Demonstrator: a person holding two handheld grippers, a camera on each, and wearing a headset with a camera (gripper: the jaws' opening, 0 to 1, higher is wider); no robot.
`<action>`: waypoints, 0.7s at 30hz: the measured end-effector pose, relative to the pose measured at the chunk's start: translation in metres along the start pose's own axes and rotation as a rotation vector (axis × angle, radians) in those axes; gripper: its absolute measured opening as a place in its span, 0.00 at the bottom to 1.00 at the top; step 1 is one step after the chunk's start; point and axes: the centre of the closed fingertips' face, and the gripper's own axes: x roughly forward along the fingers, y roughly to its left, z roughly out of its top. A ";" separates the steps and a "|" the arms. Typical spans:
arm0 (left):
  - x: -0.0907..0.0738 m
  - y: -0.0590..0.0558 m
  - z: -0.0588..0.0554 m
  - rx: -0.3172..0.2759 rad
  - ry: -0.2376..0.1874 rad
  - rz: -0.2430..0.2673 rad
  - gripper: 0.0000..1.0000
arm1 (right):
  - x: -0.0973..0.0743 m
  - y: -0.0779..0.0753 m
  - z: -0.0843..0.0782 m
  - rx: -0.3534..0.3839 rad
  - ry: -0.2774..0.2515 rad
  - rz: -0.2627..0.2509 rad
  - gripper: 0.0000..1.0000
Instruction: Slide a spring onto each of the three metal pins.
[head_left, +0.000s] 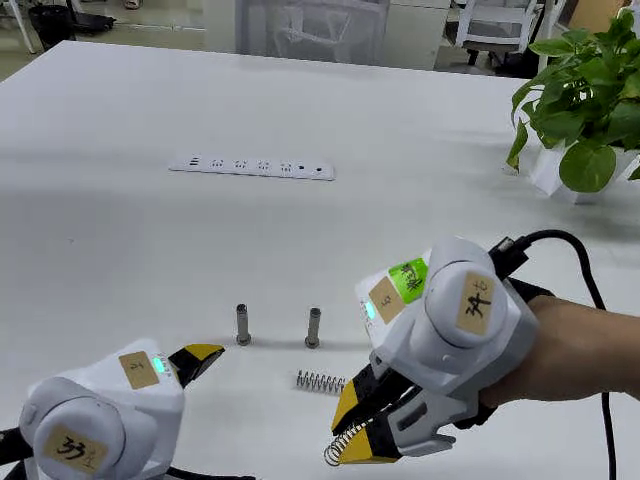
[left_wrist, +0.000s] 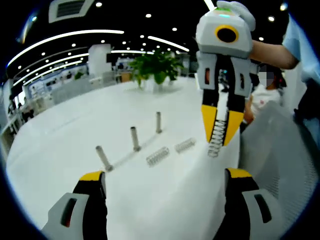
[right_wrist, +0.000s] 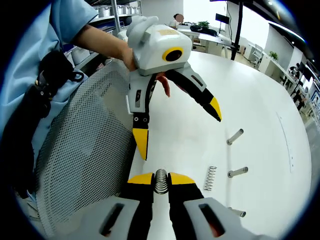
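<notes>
Three short metal pins (left_wrist: 134, 138) stand upright in a row on the white table; two of them (head_left: 242, 325) (head_left: 313, 328) show in the head view, all bare. Two loose springs (left_wrist: 157, 156) (left_wrist: 185, 145) lie beside the pins, and one of them (head_left: 320, 381) lies just in front of the pins. My right gripper (head_left: 347, 432) is shut on a third spring (right_wrist: 160, 180), held above the table's near edge, right of the pins. My left gripper (left_wrist: 165, 175) is open and holds nothing, its yellow fingertip (head_left: 203, 352) near the leftmost pin.
A white power strip (head_left: 252, 167) lies farther back on the table. A potted plant (head_left: 585, 110) stands at the far right. A mesh chair (right_wrist: 85, 150) sits by the table's near edge. Wide bare tabletop (head_left: 120, 250) lies left of and behind the pins.
</notes>
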 end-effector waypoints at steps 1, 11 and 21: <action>-0.001 0.002 -0.001 -0.005 0.001 0.008 1.00 | 0.000 -0.001 0.000 -0.002 0.002 -0.001 0.12; -0.022 0.020 -0.006 -0.051 0.005 0.126 1.00 | 0.001 -0.008 -0.003 -0.023 0.034 0.009 0.12; -0.031 0.026 -0.014 -0.038 0.023 0.179 1.00 | -0.001 -0.027 0.005 -0.069 0.070 0.006 0.12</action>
